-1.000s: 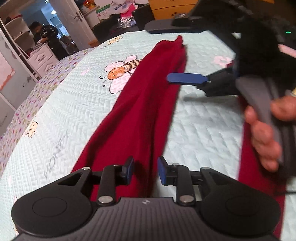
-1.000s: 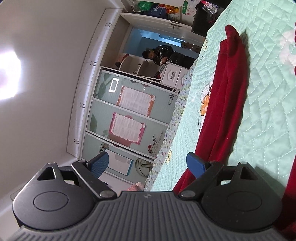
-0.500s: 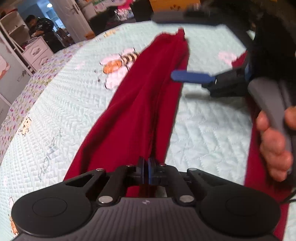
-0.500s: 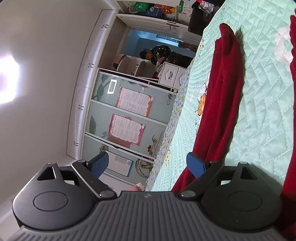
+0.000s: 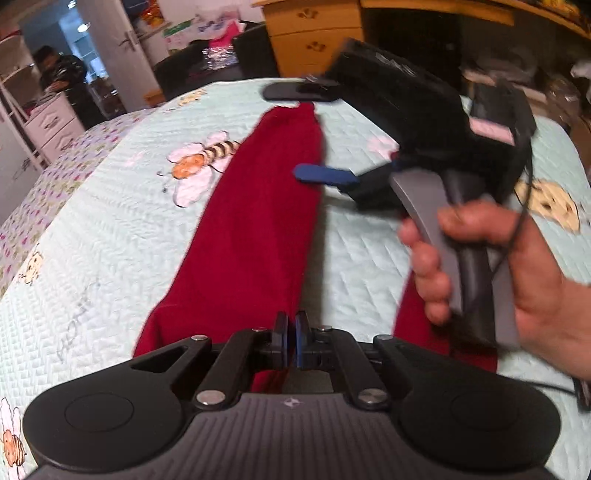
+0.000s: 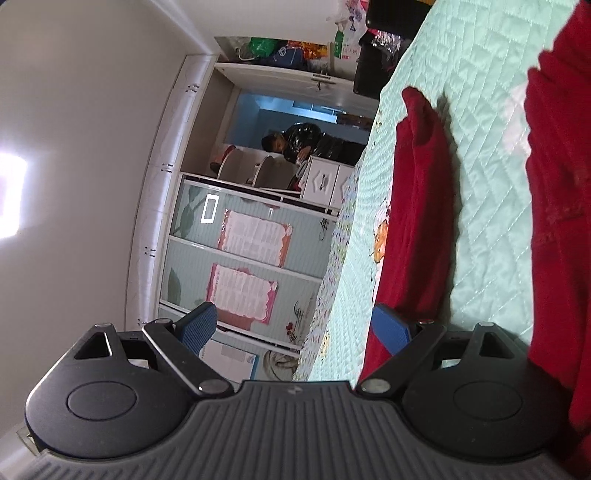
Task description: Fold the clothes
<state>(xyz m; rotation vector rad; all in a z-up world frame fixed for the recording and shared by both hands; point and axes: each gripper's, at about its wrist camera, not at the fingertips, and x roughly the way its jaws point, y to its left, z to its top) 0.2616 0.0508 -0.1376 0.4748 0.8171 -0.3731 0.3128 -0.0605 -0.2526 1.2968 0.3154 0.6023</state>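
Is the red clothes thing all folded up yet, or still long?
Still long. The red garment lies stretched in a narrow strip along the quilt, not yet a bundle. The left gripper has its fingers shut at its near end.

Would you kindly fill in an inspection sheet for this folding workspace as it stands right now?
Surface: pale green quilted bedspread with bee prints.
Job's things: dark red knit garment lying lengthwise along it.
Clutter: nothing seen on the bedspread.
Grippers: left gripper shut on the garment's near edge; right gripper open, empty, held by a hand.
Cables: thin black cable by the hand.
Surroundings: wooden drawers, white door, a person beyond.
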